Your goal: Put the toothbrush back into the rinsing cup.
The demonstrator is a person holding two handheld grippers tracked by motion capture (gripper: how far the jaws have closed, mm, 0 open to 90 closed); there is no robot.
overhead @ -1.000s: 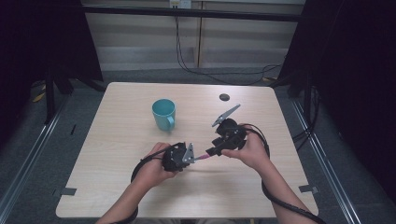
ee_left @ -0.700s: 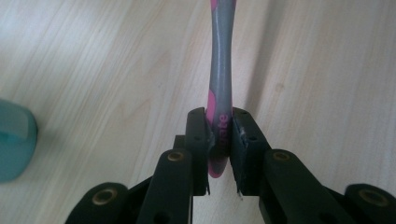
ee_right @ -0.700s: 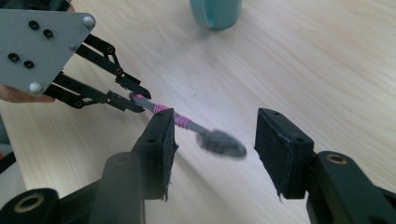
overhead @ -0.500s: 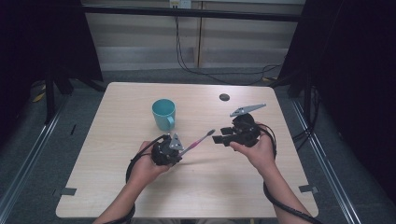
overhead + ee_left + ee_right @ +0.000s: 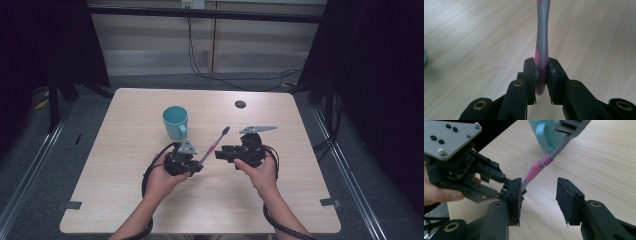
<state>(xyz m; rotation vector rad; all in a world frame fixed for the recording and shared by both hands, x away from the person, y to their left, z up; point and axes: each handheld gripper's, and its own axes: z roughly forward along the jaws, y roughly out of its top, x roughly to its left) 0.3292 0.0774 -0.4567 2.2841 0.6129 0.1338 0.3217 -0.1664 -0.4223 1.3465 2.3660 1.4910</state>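
Pink-grey toothbrush (image 5: 214, 144) slants up toward table's far right, clamped in left gripper (image 5: 192, 162); right gripper (image 5: 220, 152) jaws closing, empty.

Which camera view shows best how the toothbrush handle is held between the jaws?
The left gripper view: the left gripper clamps the toothbrush handle end between its pads, close up. The high view shows the toothbrush small, slanting up from that gripper. The right gripper view shows the pink grip and the head near the teal mug.

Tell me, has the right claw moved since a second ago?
Yes. The right claw has shifted rightward, away from the teal cup, and no longer meets the left claw.
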